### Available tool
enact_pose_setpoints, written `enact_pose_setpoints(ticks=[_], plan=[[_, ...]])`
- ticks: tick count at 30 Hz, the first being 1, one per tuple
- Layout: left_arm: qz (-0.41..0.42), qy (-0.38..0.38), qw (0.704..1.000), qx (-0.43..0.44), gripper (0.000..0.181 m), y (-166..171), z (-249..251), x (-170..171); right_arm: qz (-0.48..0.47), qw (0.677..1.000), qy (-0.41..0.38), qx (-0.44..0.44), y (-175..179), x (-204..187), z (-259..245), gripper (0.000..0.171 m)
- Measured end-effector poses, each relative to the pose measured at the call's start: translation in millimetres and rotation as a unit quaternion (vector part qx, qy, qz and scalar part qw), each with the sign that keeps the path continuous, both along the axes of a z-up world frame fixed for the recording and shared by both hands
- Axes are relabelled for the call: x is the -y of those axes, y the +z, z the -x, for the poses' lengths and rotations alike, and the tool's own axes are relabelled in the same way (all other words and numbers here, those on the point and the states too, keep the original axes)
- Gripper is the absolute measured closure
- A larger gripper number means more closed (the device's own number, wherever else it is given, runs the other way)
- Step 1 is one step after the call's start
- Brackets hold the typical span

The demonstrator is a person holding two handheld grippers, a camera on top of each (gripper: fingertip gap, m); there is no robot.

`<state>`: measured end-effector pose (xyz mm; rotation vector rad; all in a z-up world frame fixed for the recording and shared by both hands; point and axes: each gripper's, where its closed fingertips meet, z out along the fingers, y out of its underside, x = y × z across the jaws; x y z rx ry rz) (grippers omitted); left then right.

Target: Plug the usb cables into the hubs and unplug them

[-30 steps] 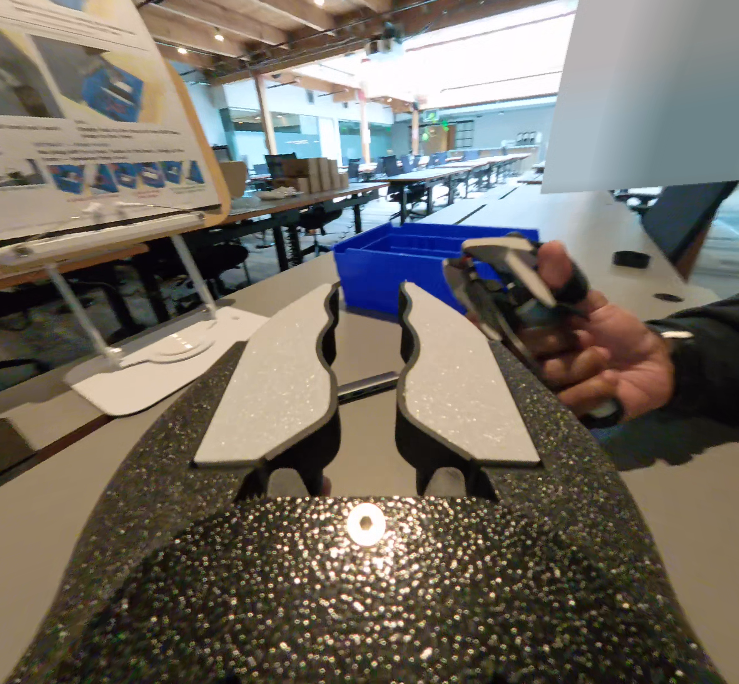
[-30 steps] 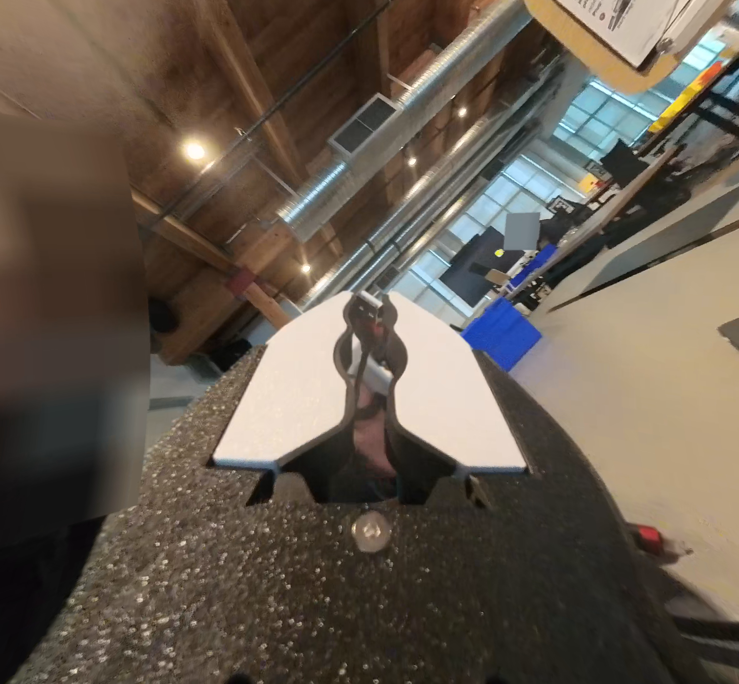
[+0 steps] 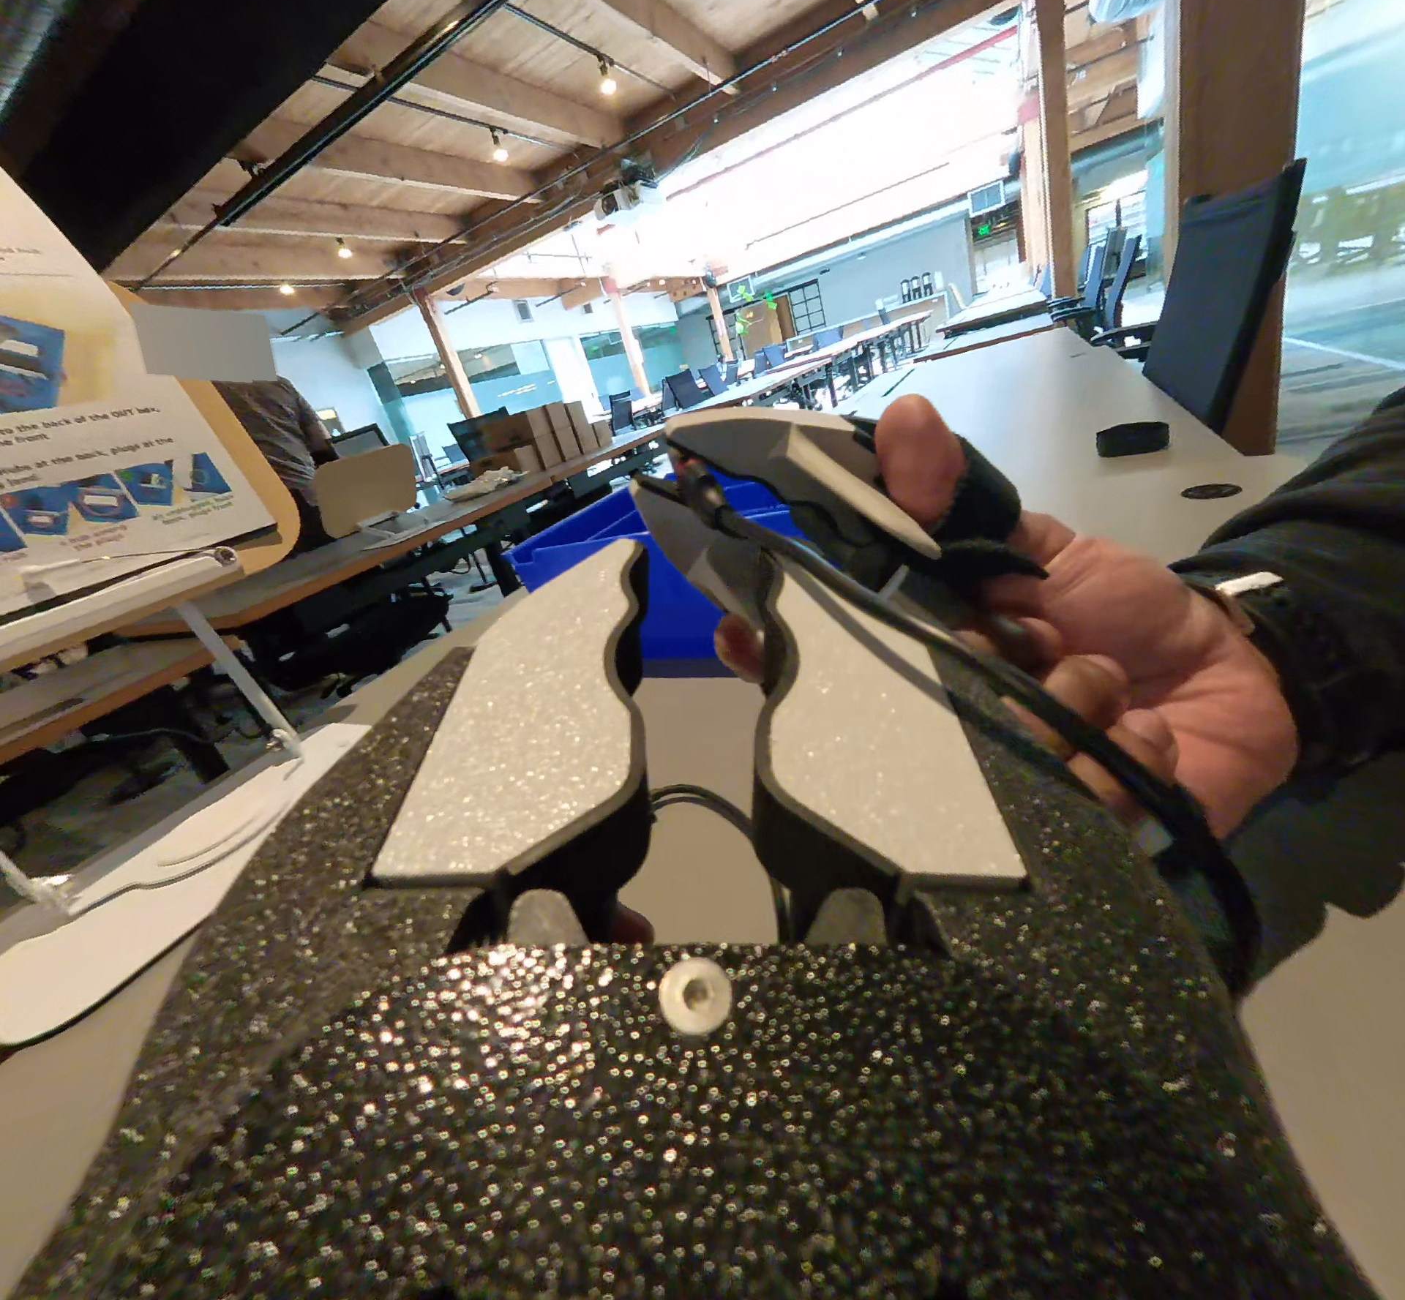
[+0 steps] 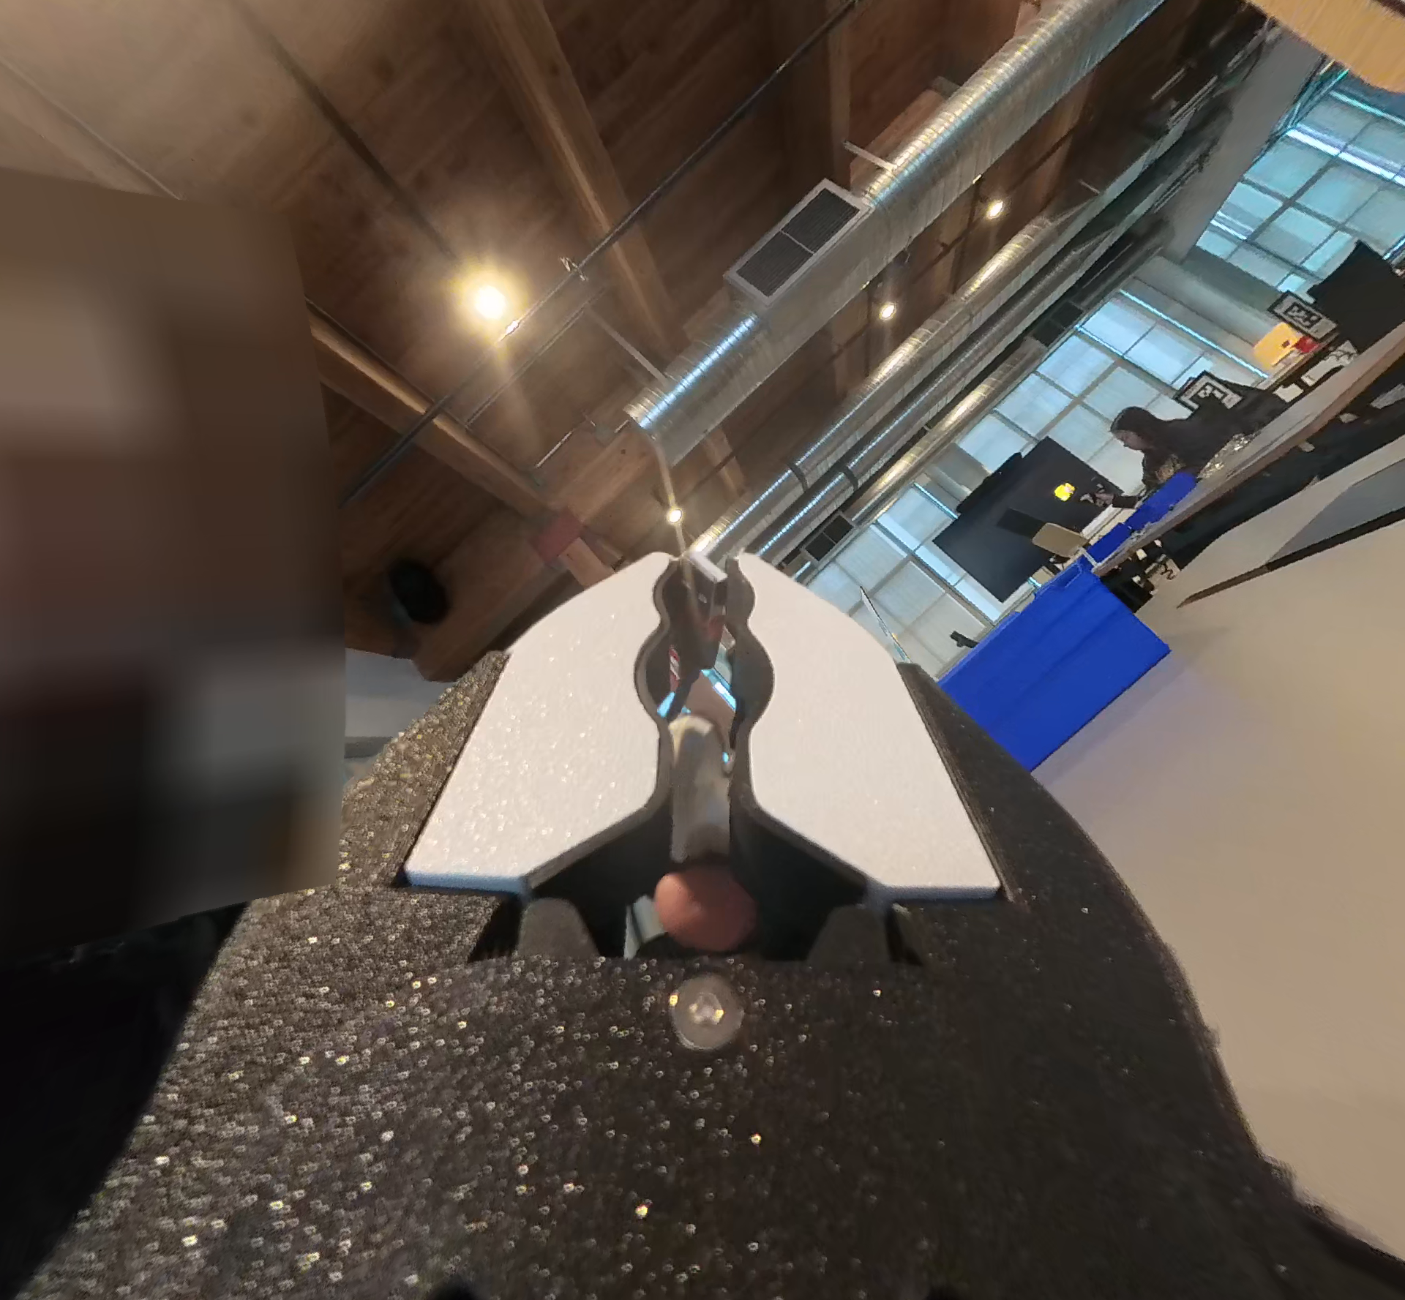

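My left gripper (image 3: pixel 703 572) is open and empty, raised over the grey table (image 3: pixel 1064 389). Just past its right fingertip, a hand (image 3: pixel 1125 655) holds my right gripper (image 3: pixel 677 477), which is shut on the plug of a black USB cable (image 3: pixel 988 663). The cable trails down to the right past the hand. In the right wrist view my right gripper (image 4: pixel 703 579) points up at the ceiling, with the plug's (image 4: pixel 703 568) tip showing between its fingertips. No hub is in view.
A blue bin (image 3: pixel 578 564) stands on the table behind the grippers and shows in the right wrist view too (image 4: pixel 1064 663). A sheet stand (image 3: pixel 114 503) with a white base (image 3: pixel 190 845) is at the left. A black round object (image 3: pixel 1133 439) lies far right. Less than 4 cm separates the two grippers' tips.
The right gripper has come closer to my left gripper and higher, still shut on the plug; the trailing cable now shows. The left view has tilted upward.
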<state>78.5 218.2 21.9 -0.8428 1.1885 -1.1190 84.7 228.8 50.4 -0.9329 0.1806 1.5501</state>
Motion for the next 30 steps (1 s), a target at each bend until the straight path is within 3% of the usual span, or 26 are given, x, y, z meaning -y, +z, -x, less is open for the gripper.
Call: enact_pose_setpoints(ticks=[12,20,23,26,30], plan=[[0.096,-0.025,0.995,0.02,0.155,1.7,-6.4,7.4,-0.006,1.0,-0.023,0.013,1.9,0.6,-4.7,0.165],[0.132,-0.072,0.986,-0.068,0.153,-13.5,0.2,-8.1,-0.013,0.998,-0.036,0.041,3.9,0.0,-8.2,0.167],[0.13,-0.046,0.985,-0.104,0.151,-19.4,9.8,-29.5,-0.016,0.998,-0.044,0.049,4.5,-0.5,-10.8,0.167],[0.184,-0.054,0.979,-0.067,0.149,-1.7,21.6,-42.6,-0.017,0.997,-0.049,0.054,3.9,-1.1,-11.7,0.167],[0.289,-0.138,0.947,-0.002,0.152,26.1,29.6,-32.2,-0.019,0.997,-0.051,0.063,1.2,-1.4,-7.4,0.167]])
